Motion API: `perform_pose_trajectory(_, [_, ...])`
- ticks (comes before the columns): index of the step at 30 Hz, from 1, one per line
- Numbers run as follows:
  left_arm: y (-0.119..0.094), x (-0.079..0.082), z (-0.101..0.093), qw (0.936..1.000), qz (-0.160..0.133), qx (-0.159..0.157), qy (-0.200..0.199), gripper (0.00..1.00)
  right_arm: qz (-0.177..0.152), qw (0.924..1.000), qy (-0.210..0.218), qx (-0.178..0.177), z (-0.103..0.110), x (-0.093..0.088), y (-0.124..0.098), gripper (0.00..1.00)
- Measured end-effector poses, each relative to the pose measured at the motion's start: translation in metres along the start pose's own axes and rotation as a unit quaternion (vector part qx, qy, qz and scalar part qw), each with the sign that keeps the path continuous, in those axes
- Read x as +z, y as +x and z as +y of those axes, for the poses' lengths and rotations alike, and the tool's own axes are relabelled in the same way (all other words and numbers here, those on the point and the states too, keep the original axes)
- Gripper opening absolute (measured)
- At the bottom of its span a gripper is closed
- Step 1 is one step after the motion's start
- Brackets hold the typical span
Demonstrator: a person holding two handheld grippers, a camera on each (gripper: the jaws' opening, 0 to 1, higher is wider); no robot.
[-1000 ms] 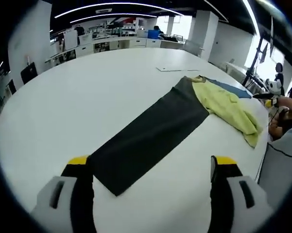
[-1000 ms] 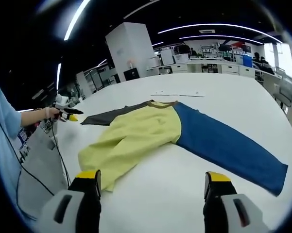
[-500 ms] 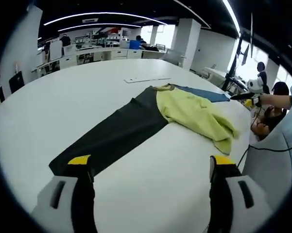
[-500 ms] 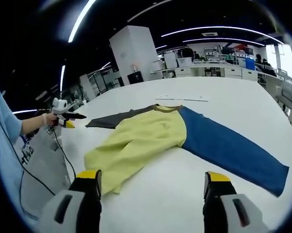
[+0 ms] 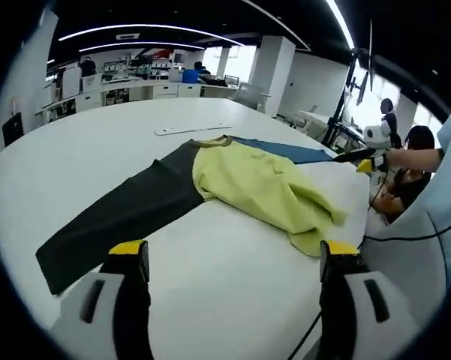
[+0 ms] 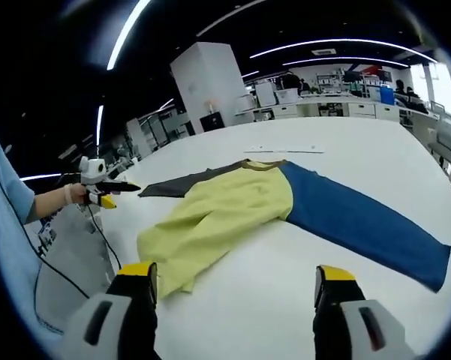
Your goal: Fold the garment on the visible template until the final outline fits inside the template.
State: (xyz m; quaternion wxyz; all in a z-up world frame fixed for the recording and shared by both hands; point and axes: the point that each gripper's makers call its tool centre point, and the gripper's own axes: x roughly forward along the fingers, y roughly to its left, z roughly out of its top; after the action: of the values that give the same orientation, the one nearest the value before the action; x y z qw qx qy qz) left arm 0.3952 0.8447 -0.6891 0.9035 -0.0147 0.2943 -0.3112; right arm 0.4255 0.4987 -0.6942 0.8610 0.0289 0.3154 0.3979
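From the left gripper view, the garment (image 5: 233,184) lies spread on the white desk (image 5: 210,292): a dark grey sleeve reaches left, a rumpled yellow body sits in the middle, and a blue sleeve runs off behind. A thin pale strip beyond the collar may be the template. The left gripper (image 5: 233,262) and the right gripper (image 6: 233,285) both hover with jaws apart, holding nothing.

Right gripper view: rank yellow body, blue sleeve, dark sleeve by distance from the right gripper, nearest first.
From the right gripper:
1. yellow body, its hem just ahead, left of centre.
2. blue sleeve, stretching right.
3. dark sleeve, far left, behind the yellow.
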Motion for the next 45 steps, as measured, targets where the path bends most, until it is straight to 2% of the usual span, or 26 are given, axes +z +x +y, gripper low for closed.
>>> perform_pose_trajectory(3, [0.006,0.003,-0.015,0.9999,-0.011,-0.006,-0.003,0.90,-0.002,1.0000,0.002,-0.002,-0.002,-0.001,-0.003,0.87])
perform_pose_trajectory(6, [0.009,0.004,-0.022,0.9999,-0.013,-0.002,0.003,0.89,-0.006,1.0000,0.005,-0.004,-0.002,-0.002,-0.005,0.87])
perform_pose_trajectory(7, [0.010,0.007,-0.026,0.9997,-0.023,-0.003,-0.001,0.89,-0.007,0.9999,0.006,-0.005,-0.001,-0.003,-0.005,0.87])
perform_pose_trajectory(9, [0.013,0.006,-0.032,0.9996,-0.025,-0.006,-0.008,0.88,-0.007,0.9999,0.009,-0.004,0.001,-0.007,-0.005,0.86])
perform_pose_trajectory(14, [0.014,0.009,-0.044,0.9988,-0.044,-0.009,-0.020,0.88,-0.004,0.9998,0.017,-0.001,0.009,-0.018,-0.005,0.86])
perform_pose_trajectory(22, [0.020,0.008,-0.055,0.9979,-0.053,-0.016,-0.033,0.86,-0.005,0.9997,0.025,0.002,0.017,-0.025,-0.005,0.84])
perform_pose_trajectory(26, [0.021,0.010,-0.057,0.9973,-0.060,-0.018,-0.039,0.86,-0.003,0.9992,0.035,0.017,0.027,-0.027,-0.003,0.75])
perform_pose_trajectory(33, [0.022,0.009,-0.059,0.9969,-0.063,-0.021,-0.044,0.85,0.014,0.9978,0.043,0.048,0.053,-0.042,0.015,0.73])
perform_pose_trajectory(37, [0.023,0.005,-0.061,0.9964,-0.064,-0.021,-0.051,0.84,0.031,0.9960,0.046,0.070,0.071,-0.052,0.025,0.68])
perform_pose_trajectory(41, [0.023,-0.002,-0.063,0.9967,-0.057,-0.024,-0.052,0.83,0.052,0.9931,0.056,0.089,0.086,-0.063,0.037,0.54])
perform_pose_trajectory(42, [0.023,-0.003,-0.062,0.9967,-0.057,-0.023,-0.053,0.83,0.059,0.9914,0.053,0.104,0.095,-0.066,0.041,0.52])
perform_pose_trajectory(45, [0.021,-0.005,-0.062,0.9967,-0.055,-0.022,-0.056,0.82,0.068,0.9901,0.050,0.112,0.103,-0.069,0.047,0.46])
